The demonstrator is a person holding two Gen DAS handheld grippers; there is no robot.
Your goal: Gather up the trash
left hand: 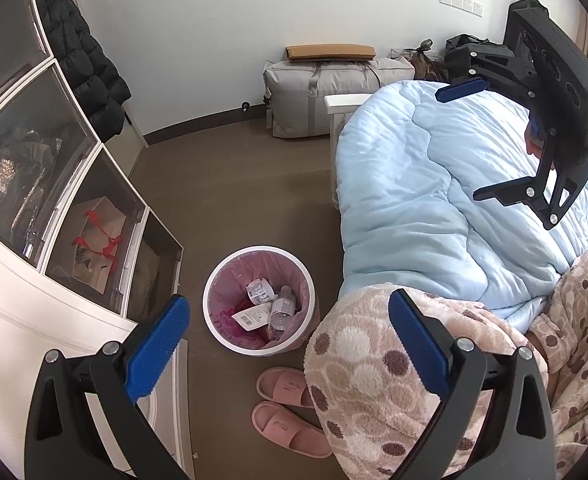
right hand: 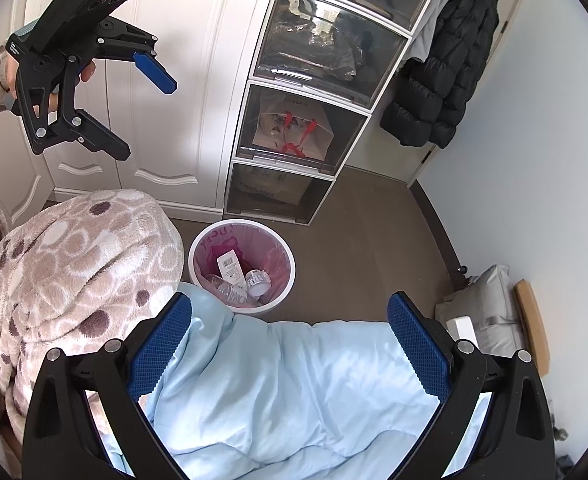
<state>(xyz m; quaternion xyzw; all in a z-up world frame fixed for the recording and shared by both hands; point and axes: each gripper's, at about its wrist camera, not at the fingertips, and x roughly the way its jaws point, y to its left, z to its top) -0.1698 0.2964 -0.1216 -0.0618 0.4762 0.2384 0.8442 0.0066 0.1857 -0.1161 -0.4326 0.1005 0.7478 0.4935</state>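
a plastic bottle [left hand: 282, 312] and labelled packets [left hand: 249, 315] are already held in the lined waste bin [left hand: 230, 342]; beside it no further trash is seen. the left gripper [left hand: 288, 344] and right gripper [right hand: 290, 344] are held wide open, empty.

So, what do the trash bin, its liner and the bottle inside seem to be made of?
Trash bin: white, smooth rim, probably hard plastic. Liner: thin pink translucent film, wrinkled, likely plastic bag. Bottle: clear, see-through walls with a label, probably plastic.

Glossy white plastic bin [left hand: 230, 342], pink film liner [left hand: 230, 280], fleecy robe [left hand: 366, 360].
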